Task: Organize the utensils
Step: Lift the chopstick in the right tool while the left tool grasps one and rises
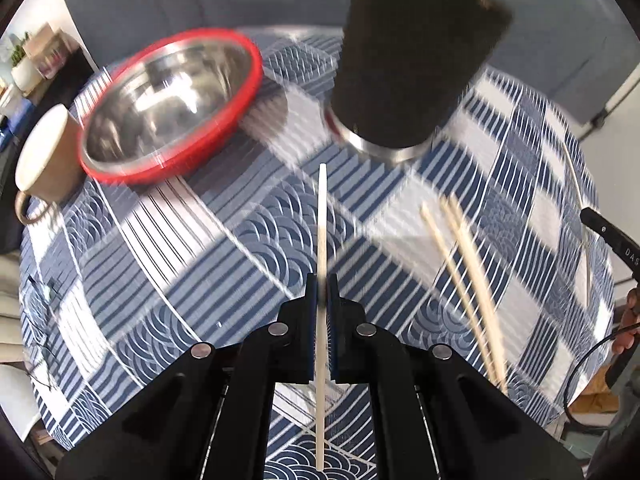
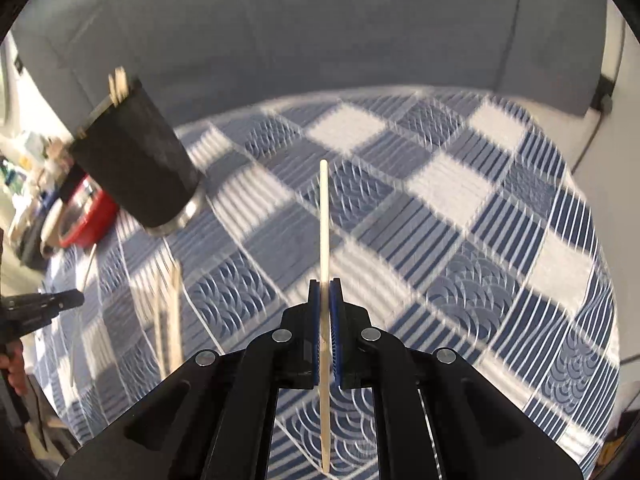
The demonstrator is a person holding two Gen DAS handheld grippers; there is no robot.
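My left gripper [image 1: 321,280] is shut on a pale wooden chopstick [image 1: 321,216] that points forward above the table. Ahead of it stands a black utensil holder [image 1: 412,64] with a steel base and chopstick ends showing at its rim. My right gripper [image 2: 325,285] is shut on another pale chopstick [image 2: 324,216]. The holder [image 2: 136,160] is far to its left. Several loose chopsticks [image 1: 464,264] lie on the blue and white patterned cloth [image 1: 200,240]; they also show blurred in the right wrist view [image 2: 170,312].
A steel bowl with a red rim [image 1: 172,104] and a beige mug [image 1: 44,152] sit at the left of the holder. The right gripper's tip [image 1: 612,236] shows at the right edge. The table's far edge meets a grey wall [image 2: 320,40].
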